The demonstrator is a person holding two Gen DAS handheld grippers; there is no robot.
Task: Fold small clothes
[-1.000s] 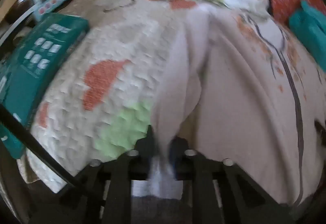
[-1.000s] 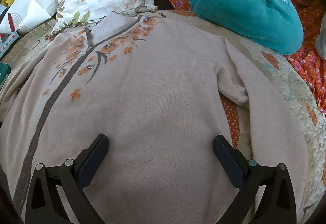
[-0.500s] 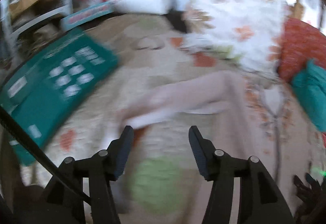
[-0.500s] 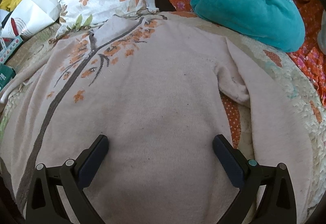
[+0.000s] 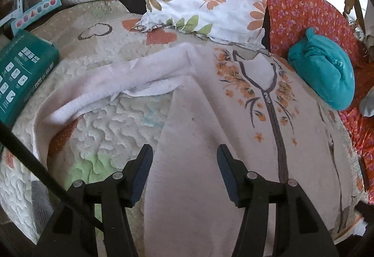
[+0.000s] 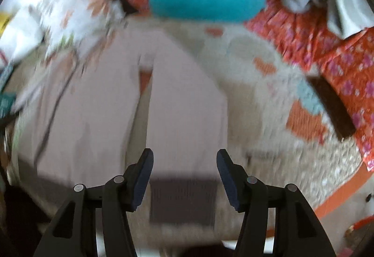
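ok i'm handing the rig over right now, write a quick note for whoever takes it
Left hand-held gripper: open, empty, over the sweater's side edge.
Right hand-held gripper: open, empty, over the sweater; this view is blurred.
Sweater: spread face up on the quilt, its sleeve laid out toward the green box.
Done: sweater laid out.
Left: fold sleeves in, then the body.

Right wrist view is motion-blurred: sweater detail unreadable. Left wrist view: sweater hem cut off below; green box cut off at left edge.
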